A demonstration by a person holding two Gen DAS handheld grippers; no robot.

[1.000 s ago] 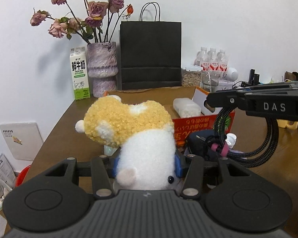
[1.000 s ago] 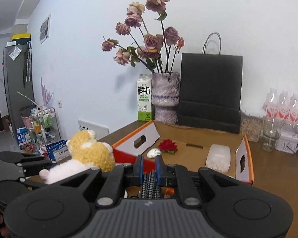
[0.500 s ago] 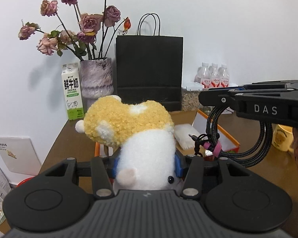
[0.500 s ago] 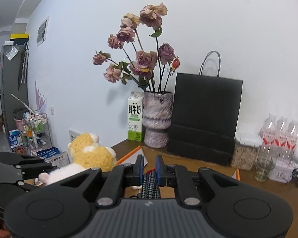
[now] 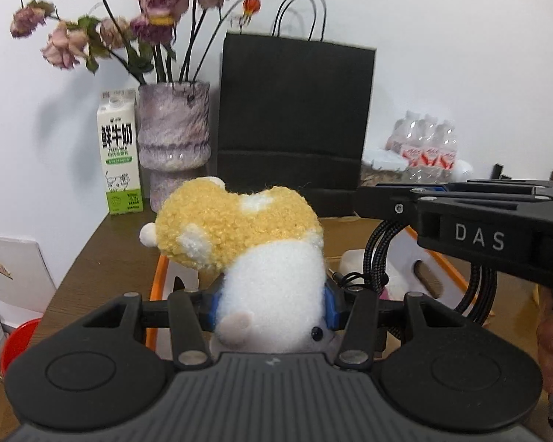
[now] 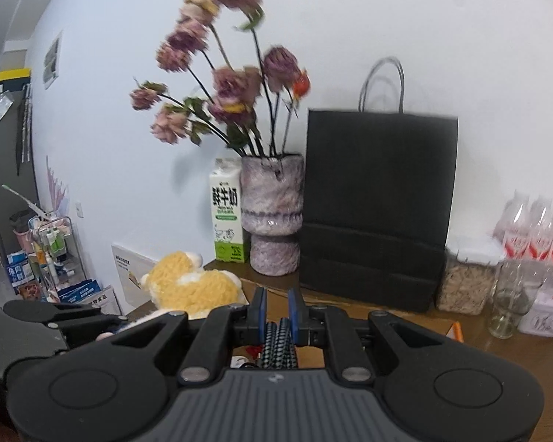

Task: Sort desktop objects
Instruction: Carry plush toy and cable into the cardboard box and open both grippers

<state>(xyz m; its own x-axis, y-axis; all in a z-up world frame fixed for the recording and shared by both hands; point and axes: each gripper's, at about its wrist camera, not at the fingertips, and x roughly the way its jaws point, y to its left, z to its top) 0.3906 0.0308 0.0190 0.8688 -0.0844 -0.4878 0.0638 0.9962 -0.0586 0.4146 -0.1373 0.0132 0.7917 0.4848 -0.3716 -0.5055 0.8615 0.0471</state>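
A yellow and white plush toy (image 5: 254,243) fills the middle of the left wrist view, and my left gripper (image 5: 272,305) is shut on its white body with the blue pads pressing both sides. To its right, my right gripper (image 5: 461,228) carries a coiled black braided cable (image 5: 376,254). In the right wrist view the right gripper (image 6: 276,309) is shut on that braided cable (image 6: 278,342). There the plush toy (image 6: 191,291) and the left gripper (image 6: 55,316) show at lower left. Both loads hang over an orange-rimmed cardboard box (image 5: 156,287).
Along the back wall stand a milk carton (image 5: 120,154), a vase of dried roses (image 5: 173,136), a black paper bag (image 5: 295,121) and water bottles (image 5: 424,147). At right are a jar (image 6: 464,283) and a glass (image 6: 508,302). A rack (image 6: 51,246) stands off the table's left.
Both grippers have travelled forward toward the back wall with their loads. The vase, carton and bag look larger and nearer. The box has slid down under the grippers. Neither grip has altered.
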